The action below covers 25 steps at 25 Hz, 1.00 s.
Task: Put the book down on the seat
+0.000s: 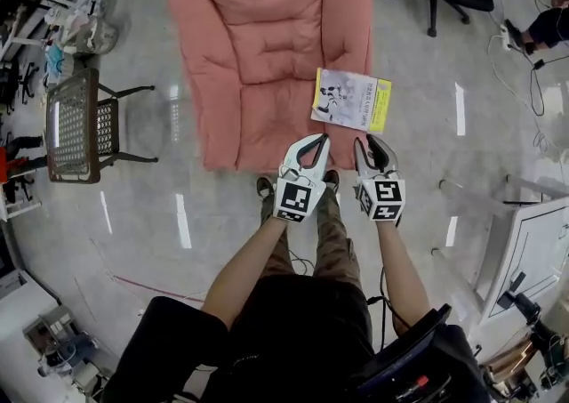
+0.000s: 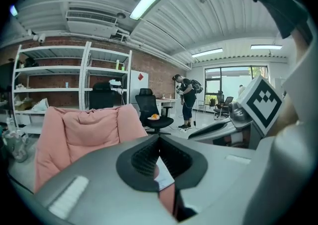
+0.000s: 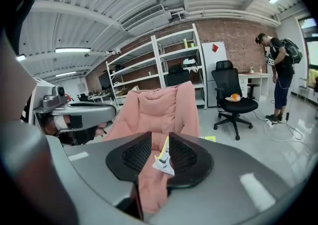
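The right gripper (image 3: 160, 143) jaws stand apart with nothing between the pads; the left gripper (image 2: 159, 142) jaws are closed together, empty. Beyond both, the book (image 1: 351, 99) lies flat on the pink seat cushion (image 1: 258, 36), overhanging its right edge.

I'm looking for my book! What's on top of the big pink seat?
A book lies flat on the pink seat, at its right edge, with its yellow side sticking out past it. Nothing else shows there. The seat under the book is covered.
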{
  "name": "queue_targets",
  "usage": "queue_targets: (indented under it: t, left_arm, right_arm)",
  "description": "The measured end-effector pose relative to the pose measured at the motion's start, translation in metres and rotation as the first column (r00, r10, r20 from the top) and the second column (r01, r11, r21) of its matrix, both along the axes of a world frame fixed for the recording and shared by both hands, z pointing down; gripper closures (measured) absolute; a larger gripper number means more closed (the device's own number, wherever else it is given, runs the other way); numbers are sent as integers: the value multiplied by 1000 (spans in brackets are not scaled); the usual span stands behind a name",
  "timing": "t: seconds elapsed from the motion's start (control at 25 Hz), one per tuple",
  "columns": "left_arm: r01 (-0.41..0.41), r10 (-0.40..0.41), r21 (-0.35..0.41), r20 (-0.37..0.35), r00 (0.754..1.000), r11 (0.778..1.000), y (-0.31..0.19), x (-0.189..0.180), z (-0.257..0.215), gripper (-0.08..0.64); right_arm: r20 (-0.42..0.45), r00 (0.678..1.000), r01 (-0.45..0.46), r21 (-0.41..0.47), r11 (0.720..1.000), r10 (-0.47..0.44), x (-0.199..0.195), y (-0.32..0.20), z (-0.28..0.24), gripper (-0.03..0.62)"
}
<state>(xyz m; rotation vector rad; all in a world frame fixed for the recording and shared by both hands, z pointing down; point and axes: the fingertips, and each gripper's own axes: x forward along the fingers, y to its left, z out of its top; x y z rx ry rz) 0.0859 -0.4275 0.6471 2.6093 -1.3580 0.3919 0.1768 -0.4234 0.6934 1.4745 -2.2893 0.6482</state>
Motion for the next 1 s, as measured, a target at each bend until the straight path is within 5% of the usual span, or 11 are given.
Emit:
queue_targets:
  t: [0.8, 1.0]
  left_arm:
    - [44, -45, 59, 26, 999, 997, 25, -4, -50, 563]
    - [23, -24, 69, 10, 1000, 997, 43, -16, -63, 563]
  right_arm:
    - [-45, 999, 22, 194, 981, -14, -9, 19, -82, 483]
    - [-68, 998, 10, 185, 983, 3, -17, 39, -92, 483]
